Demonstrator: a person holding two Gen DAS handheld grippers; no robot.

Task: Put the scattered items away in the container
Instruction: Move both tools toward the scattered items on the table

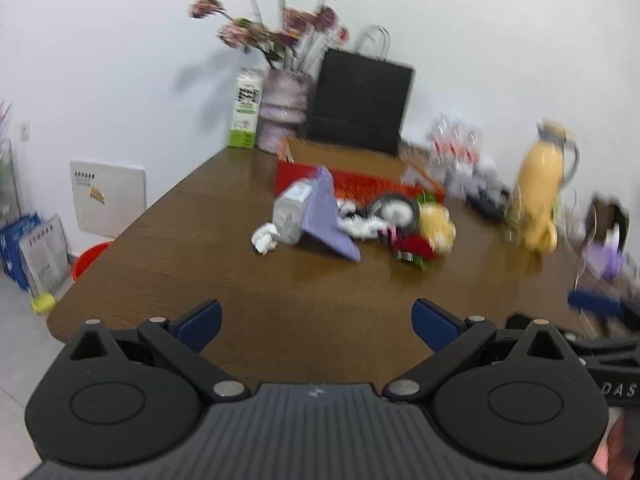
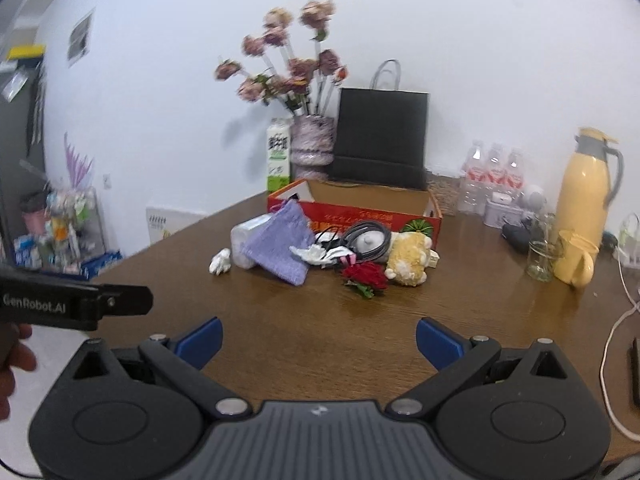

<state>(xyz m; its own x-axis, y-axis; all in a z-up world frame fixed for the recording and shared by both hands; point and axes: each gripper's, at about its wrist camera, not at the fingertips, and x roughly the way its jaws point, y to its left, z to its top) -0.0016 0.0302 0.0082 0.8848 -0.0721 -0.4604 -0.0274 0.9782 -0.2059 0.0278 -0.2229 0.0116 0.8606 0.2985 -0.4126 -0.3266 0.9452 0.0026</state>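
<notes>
A purple knitted pouch (image 2: pixel 280 246), coiled cable (image 2: pixel 368 240), plush toy (image 2: pixel 410 258) and red rose (image 2: pixel 366 276) lie heaped just before the red cardboard box (image 2: pixel 360 220). A black bag (image 2: pixel 382 136) stands behind. The left gripper (image 1: pixel 316 326) and right gripper (image 2: pixel 318 344) gape empty; the left view is blurred.

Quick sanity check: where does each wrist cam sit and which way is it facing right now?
Left wrist: behind the open left gripper, angled down across the table at the red box; right gripper's tip at its right edge.
Right wrist: behind the open right gripper, same heading; a hand at its left edge.
Shared: purple pouch, yellow plush, black bag.
</notes>
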